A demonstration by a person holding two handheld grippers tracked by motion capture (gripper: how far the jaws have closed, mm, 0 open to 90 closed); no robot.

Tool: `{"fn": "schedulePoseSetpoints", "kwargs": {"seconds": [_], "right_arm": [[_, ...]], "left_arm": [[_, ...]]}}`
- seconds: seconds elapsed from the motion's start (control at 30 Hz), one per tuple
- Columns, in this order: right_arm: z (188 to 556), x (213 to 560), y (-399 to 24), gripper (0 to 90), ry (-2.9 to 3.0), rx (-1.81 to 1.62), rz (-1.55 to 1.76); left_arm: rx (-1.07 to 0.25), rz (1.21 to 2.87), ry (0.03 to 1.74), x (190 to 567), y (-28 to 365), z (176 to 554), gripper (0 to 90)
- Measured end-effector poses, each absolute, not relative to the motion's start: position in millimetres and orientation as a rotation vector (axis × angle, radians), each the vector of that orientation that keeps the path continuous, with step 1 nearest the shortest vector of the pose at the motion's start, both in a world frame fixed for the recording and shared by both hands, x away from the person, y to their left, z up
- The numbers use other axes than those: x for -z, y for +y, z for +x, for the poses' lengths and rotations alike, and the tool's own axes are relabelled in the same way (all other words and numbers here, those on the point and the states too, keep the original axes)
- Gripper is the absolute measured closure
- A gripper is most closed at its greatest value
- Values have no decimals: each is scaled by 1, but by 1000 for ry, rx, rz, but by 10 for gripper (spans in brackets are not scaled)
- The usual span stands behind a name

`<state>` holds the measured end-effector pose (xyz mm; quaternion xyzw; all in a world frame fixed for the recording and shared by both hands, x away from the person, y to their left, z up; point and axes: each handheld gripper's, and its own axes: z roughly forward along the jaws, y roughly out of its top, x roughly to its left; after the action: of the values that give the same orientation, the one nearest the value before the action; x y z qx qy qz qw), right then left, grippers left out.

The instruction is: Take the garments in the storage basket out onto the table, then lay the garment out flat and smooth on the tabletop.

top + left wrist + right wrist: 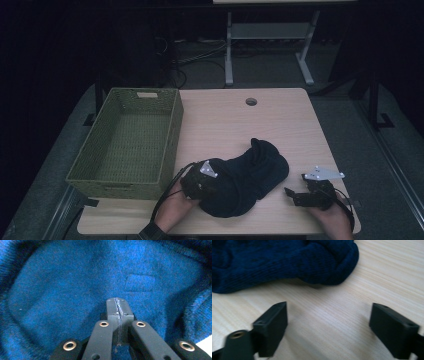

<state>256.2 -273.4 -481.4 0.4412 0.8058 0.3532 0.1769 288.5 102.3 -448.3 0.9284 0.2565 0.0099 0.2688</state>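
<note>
Dark blue knit hat (pixel 247 177) lying on desk (pixel 240 117), just right of green wicker basket (pixel 131 140). Left tongs (pixel 117 308) clenched, pressed into hat fabric; no fabric visibly pinched. Right tongs (pixel 328 327) released, resting on desk right of hat, clear of it
</note>
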Motion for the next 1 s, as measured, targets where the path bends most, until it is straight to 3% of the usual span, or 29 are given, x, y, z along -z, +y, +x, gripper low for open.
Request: {"fn": "schedulePoseSetpoints", "kwargs": {"seconds": [0.17,0.3,0.33,0.37,0.43,1.0], "right_arm": [[252,468,-273,409,2255,-999,1215],[249,452,-270,696,2249,-1082,1189],[249,452,-270,696,2249,-1082,1189],[249,446,-267,810,2254,-1108,1169],[250,441,-262,897,2262,-1147,1148],[282,457,-221,900,2431,-1099,1113]], "left_arm": [[-18,2499,692,449,103,289,898],[-15,2498,691,449,104,289,898],[-15,2498,691,449,104,289,898],[-18,2497,691,449,103,289,898],[-18,2496,694,449,104,289,898],[33,2475,700,450,104,289,899]]}}
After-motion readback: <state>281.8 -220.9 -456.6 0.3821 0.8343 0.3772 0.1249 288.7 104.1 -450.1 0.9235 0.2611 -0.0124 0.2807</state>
